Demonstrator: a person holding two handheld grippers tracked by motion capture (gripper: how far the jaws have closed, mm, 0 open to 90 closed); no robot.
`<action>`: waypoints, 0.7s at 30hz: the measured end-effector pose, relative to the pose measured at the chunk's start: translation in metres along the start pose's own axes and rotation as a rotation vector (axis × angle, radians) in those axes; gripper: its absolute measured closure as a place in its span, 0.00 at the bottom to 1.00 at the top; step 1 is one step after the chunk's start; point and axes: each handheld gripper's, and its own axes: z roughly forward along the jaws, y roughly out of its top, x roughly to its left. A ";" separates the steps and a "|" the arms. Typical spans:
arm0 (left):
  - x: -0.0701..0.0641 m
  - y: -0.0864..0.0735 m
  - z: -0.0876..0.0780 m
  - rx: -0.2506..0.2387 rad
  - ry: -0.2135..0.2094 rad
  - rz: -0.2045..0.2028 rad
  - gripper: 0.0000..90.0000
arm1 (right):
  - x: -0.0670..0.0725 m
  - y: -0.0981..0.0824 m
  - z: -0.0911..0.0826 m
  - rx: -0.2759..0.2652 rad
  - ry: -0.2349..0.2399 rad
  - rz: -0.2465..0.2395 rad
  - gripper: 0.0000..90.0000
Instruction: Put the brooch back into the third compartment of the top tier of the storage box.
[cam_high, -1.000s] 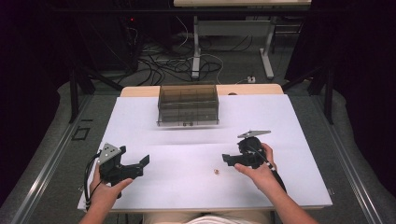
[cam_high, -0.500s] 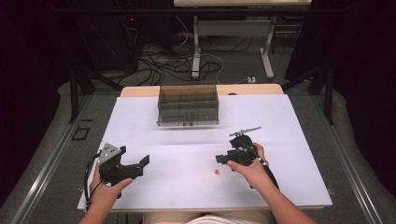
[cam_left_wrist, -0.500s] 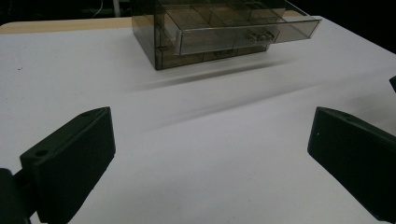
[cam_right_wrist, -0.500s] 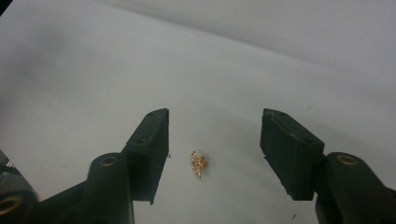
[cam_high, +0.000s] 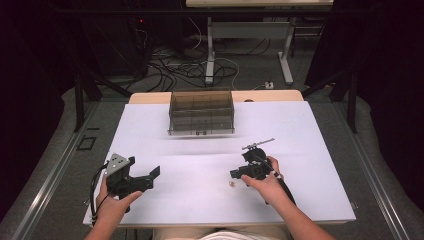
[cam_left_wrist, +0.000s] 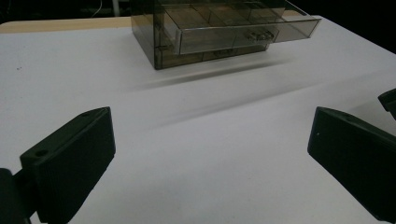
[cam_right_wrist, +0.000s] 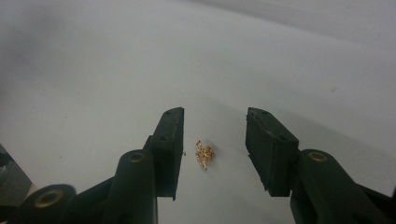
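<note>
r tool (cam_right_wrist: 214, 154) jaws just closing round small gold chain clump (cam_right_wrist: 203, 154) on white counter (cam_high: 200, 200), not gripped yet; l tool (cam_left_wrist: 210, 154) wide open, idle.

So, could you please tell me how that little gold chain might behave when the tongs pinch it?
The chain lies bunched in a tiny heap, so it is probably limp and light. Its fine links could slip from the right tongs, whose jaws have been closing around it without touching yet.

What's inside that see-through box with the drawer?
The smoky box has dividers making compartments, and its drawer is pulled out a little. Something small and pale sits near the drawer's front, too blurry to name. The dark walls hide anything deeper.
</note>
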 end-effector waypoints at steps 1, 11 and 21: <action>0.000 0.000 0.000 0.001 0.000 0.001 0.01 | 0.000 0.000 0.001 0.005 -0.005 0.003 0.65; 0.000 0.000 0.000 0.000 -0.005 -0.006 0.01 | -0.001 -0.007 0.008 0.027 -0.001 0.005 0.76; 0.000 0.000 0.000 0.001 -0.007 -0.006 0.01 | 0.000 -0.010 0.015 0.045 0.002 -0.002 0.81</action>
